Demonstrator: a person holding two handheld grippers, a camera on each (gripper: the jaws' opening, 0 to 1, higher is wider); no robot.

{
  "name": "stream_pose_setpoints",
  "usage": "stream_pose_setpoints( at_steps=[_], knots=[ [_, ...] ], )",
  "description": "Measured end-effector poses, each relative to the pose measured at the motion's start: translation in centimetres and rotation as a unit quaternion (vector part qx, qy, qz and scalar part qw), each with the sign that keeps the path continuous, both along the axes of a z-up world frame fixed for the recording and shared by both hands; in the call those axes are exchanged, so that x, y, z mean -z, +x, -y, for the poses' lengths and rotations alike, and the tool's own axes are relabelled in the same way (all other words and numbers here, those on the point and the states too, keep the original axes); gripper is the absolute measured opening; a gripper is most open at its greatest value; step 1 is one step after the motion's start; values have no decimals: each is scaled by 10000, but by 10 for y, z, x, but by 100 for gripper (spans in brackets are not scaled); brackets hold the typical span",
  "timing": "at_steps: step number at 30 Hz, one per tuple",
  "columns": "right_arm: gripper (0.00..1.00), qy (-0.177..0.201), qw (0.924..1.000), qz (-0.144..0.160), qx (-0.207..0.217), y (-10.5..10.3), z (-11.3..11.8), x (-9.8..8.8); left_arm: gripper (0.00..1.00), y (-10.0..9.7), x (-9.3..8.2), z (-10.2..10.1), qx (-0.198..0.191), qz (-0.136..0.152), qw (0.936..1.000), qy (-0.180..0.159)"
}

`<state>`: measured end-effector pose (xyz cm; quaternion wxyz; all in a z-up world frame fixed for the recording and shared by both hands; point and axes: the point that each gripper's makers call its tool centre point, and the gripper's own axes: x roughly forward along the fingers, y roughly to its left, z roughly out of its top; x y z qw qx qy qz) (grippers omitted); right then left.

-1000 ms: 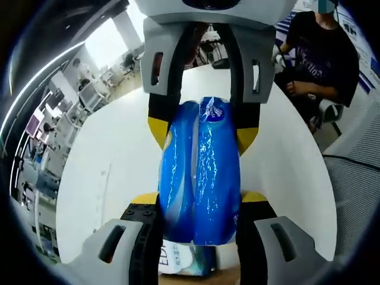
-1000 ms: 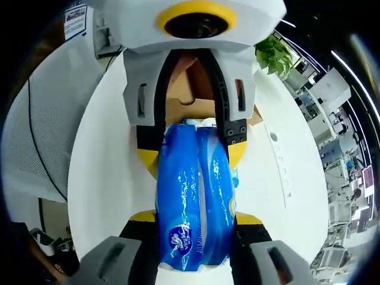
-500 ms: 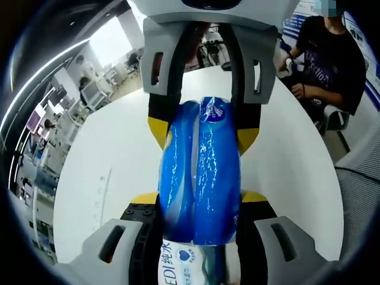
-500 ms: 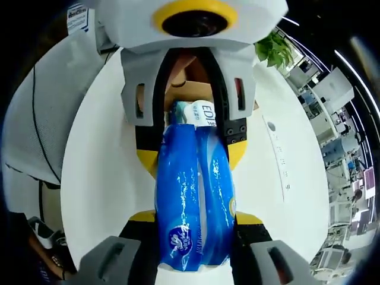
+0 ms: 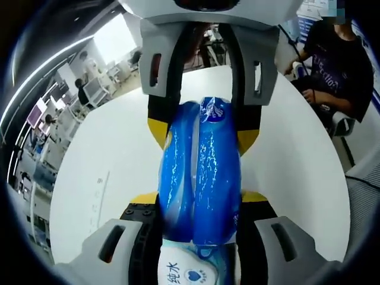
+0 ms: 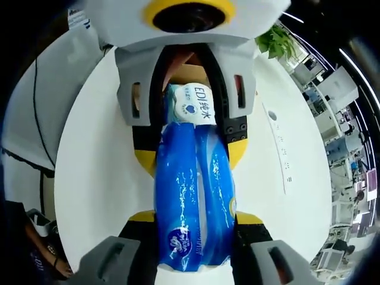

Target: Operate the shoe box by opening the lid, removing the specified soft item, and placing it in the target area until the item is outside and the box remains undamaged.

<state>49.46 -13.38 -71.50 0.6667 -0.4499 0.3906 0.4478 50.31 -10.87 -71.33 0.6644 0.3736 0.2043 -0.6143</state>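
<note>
While spread wide beneath everything, white round worktop [image 5: 101, 178], bare surface curving off to both sides of the left gripper view and again in the right gripper view [image 6: 101, 178]. Beyond its far edge in the left gripper view, seated person in a dark shirt [image 5: 338, 65] at upper right, and rows of office desks [image 5: 53, 124] at left. In the right gripper view, green plant [image 6: 276, 41] at upper right past the worktop rim.

Held up clear of the worktop, blue glossy soft pack [image 5: 200, 172], long and plump, creased down its middle, a round white logo near one end. Same blue pack in the right gripper view [image 6: 193, 202], logo at the near end there.

Gripped at both ends: left tongs [image 5: 199, 205] closed on the near end of the pack, yellow-tipped pads pressing its sides; right tongs [image 5: 202, 127] reaching in from the far side, clamped on the other end. In the right gripper view, right tongs [image 6: 193, 222] squeezing the pack at the bottom, left tongs [image 6: 190, 139] facing them from above.

Just past the left tongs, white pack with blue lettering [image 6: 191, 104], touching the blue pack's end; possibly a second tissue pack, though mostly hidden between the fingers. Same white pack at the bottom of the left gripper view [image 5: 190, 270].
</note>
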Motion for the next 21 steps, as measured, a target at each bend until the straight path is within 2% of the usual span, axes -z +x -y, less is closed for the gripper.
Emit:
stream_pose_setpoints(
  at_steps=[15, 21],
  knots=[
    [45, -62, 9998, -184, 71, 2, 10, 31, 50, 3, 30, 10, 7, -241, 9996, 111],
    [45, -125, 9998, -161, 31, 6, 14, 38, 50, 7, 39, 13, -63, -228, 9997, 111]
  ],
)
